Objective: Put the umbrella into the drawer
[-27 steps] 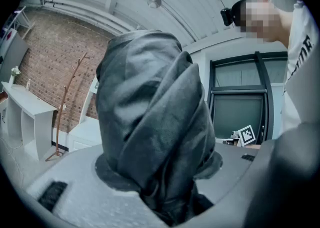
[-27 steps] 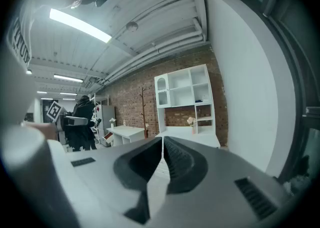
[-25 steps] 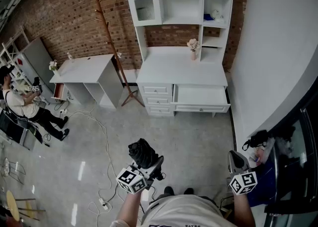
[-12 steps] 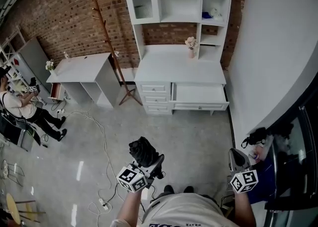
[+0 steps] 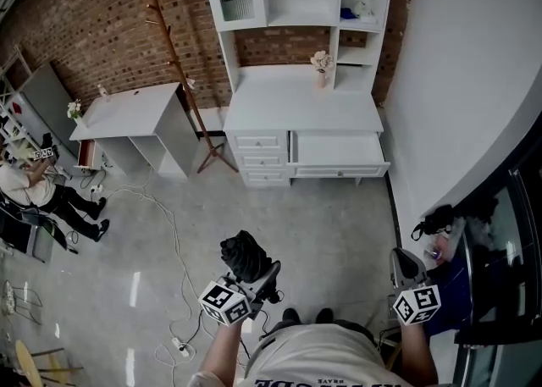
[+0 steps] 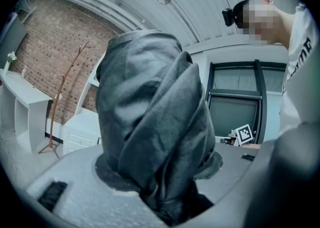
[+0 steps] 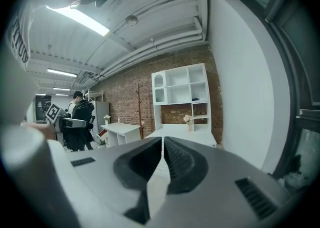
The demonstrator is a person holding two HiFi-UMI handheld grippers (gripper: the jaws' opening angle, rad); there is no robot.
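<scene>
A folded black umbrella (image 5: 243, 256) sticks up from my left gripper (image 5: 257, 275), low in the head view. In the left gripper view the umbrella (image 6: 150, 132) fills the middle, and the left gripper (image 6: 162, 194) is shut on its lower part. The open drawer (image 5: 337, 153) is pulled out of the white desk (image 5: 296, 110) well ahead across the floor. My right gripper (image 5: 400, 260) hangs at the lower right. Its jaws meet with nothing between them, as the right gripper (image 7: 162, 141) shows in its own view.
A wooden coat rack (image 5: 176, 63) stands left of the desk, beside a small white table (image 5: 127, 110). A vase (image 5: 320, 65) sits on the desk. Cables (image 5: 174, 237) trail over the floor. A seated person (image 5: 34, 186) is at far left, a black bag (image 5: 434, 223) at right.
The desk and drawer sit a little higher and more to the left in the head view. The left gripper has edged slightly with the umbrella still in it. The right gripper stays put.
</scene>
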